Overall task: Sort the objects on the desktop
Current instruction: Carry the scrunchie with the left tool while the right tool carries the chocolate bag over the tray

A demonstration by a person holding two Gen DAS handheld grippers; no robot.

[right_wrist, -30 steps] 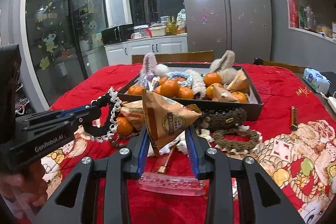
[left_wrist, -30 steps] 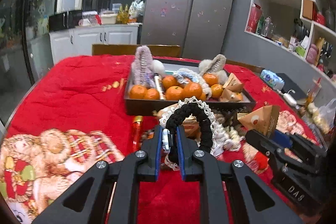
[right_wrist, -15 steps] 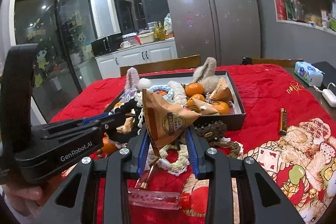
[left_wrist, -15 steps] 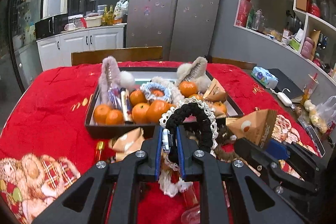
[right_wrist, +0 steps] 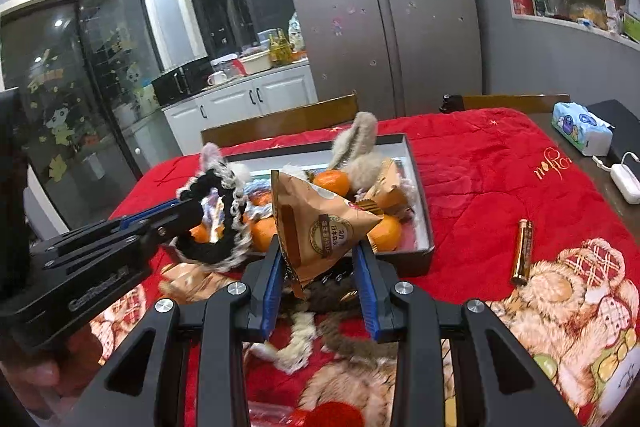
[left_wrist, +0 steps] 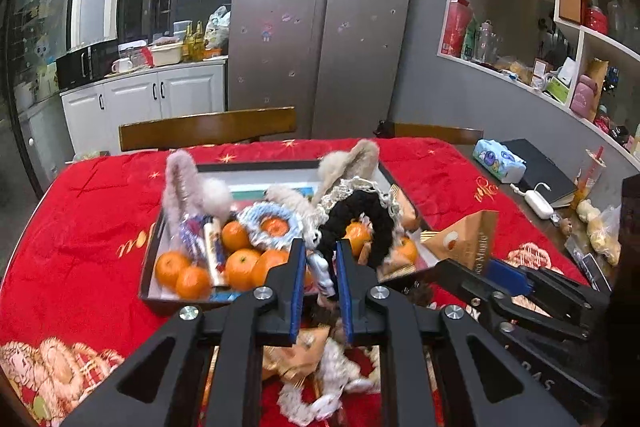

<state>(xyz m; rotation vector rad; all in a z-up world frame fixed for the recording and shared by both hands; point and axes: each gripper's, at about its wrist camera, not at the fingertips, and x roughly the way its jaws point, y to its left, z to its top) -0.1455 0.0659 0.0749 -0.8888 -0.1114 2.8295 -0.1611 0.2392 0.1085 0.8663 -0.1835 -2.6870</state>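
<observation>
1. My left gripper (left_wrist: pixel 321 259) has its jaws pinched tight on a black scrunchie with white lace trim (left_wrist: pixel 362 215), held in the air over the near edge of the tray (left_wrist: pixel 147 283).
2. My right gripper (right_wrist: pixel 320 259) has its jaws clamped on a brown triangular snack packet (right_wrist: pixel 320 223), also lifted, just near of the tray's right half.
3. The tray sits mid-table on the red cloth (left_wrist: pixel 80 227) and holds tangerines (left_wrist: pixel 240 269), fluffy hair bands (left_wrist: pixel 180 179) and more packets (contents partly overlapping).
4. Below both grippers, on the table, a loose pile of braided bands and packets (right_wrist: pixel 340 311) lies blurred.
5. A gold battery (right_wrist: pixel 523 251) lies right of the tray.
</observation>
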